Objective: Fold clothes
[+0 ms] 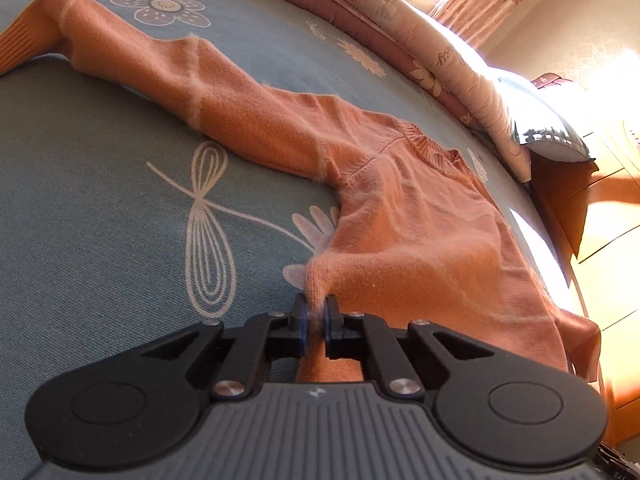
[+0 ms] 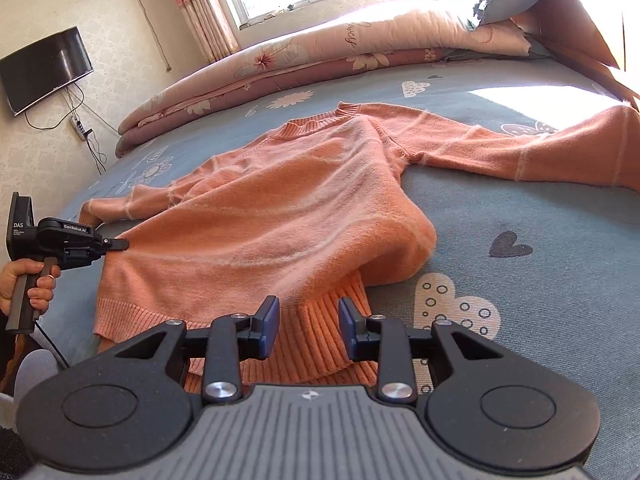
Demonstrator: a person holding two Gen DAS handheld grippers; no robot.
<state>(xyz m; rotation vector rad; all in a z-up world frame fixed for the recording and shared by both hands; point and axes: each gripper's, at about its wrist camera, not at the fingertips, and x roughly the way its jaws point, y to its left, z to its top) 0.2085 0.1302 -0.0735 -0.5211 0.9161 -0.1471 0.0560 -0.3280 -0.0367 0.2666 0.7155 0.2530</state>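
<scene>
My left gripper [image 1: 315,314] is pressed together on a pinch of the sweater [image 1: 420,248], at the side edge of the body. My right gripper [image 2: 308,324] stands spread over the ribbed hem [image 2: 320,344], pads not pressing the knit. The sweater lies on the bed [image 1: 100,220], body rumpled, one sleeve [image 2: 540,152] stretched far out.

Risks, as I judge them:
- The left pinch takes only a small tuft of fuzzy knit; a lift could let it slip out, or drag one layer only.
- If the right closes here it may catch just the under layer of hem, since the lower corner is already turned over.
- Lifting one side alone would skew the body and pull the long sleeve along.

Views: the right wrist shows the folded-over corner, the hand [image 2: 24,284] on the left handle, and the second sleeve bunched near the left gripper. The left wrist shows the pinch close up and the sleeve's cuff [image 1: 18,44].
</scene>
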